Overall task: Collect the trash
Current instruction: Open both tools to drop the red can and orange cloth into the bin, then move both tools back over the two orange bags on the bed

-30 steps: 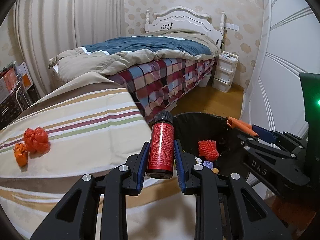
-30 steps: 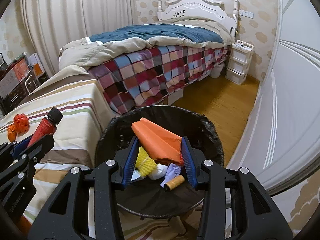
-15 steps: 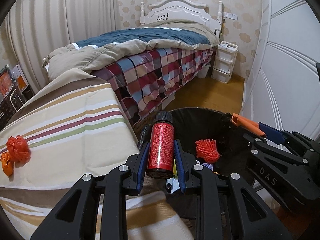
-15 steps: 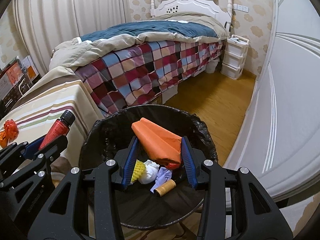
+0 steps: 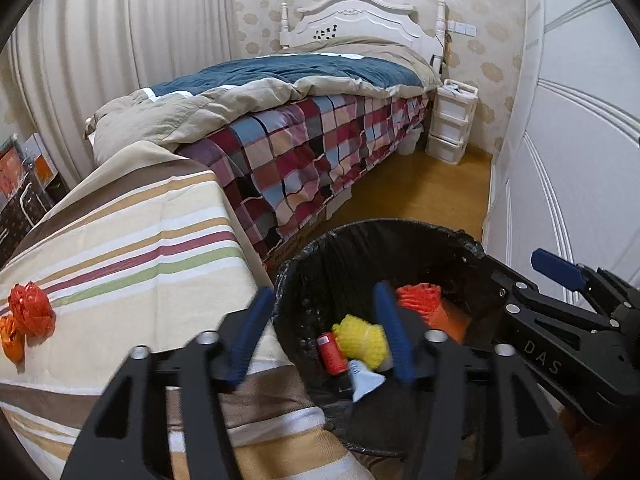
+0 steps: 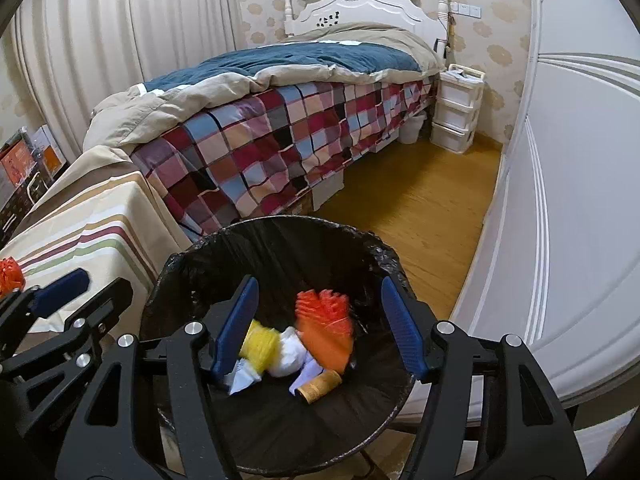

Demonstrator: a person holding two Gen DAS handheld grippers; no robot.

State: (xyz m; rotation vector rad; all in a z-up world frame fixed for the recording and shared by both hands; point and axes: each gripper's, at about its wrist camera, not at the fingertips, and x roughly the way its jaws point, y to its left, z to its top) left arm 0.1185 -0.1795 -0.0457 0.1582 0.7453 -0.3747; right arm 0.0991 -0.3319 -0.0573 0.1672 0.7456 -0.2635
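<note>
A striped tabletop (image 5: pixel 132 256) stood before a plaid bed (image 5: pixel 304 160); both tools, left (image 5: pixel 326 334) and right (image 6: pixel 320 326), had just opened, released, over the bin (image 6: pixel 192 264).

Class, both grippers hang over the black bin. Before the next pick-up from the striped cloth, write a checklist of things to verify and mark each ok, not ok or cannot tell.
1. Left gripper empty, jaws just opened: ok.
2. Right gripper empty, jaws just opened: ok.
3. Red bottle inside the bin: ok.
4. Orange packet inside the bin: ok.
5. Striped cloth free of trash: not ok; a red mesh ball and an orange scrap lie there.
6. More trash farther along the cloth, out of view: cannot tell.
</note>
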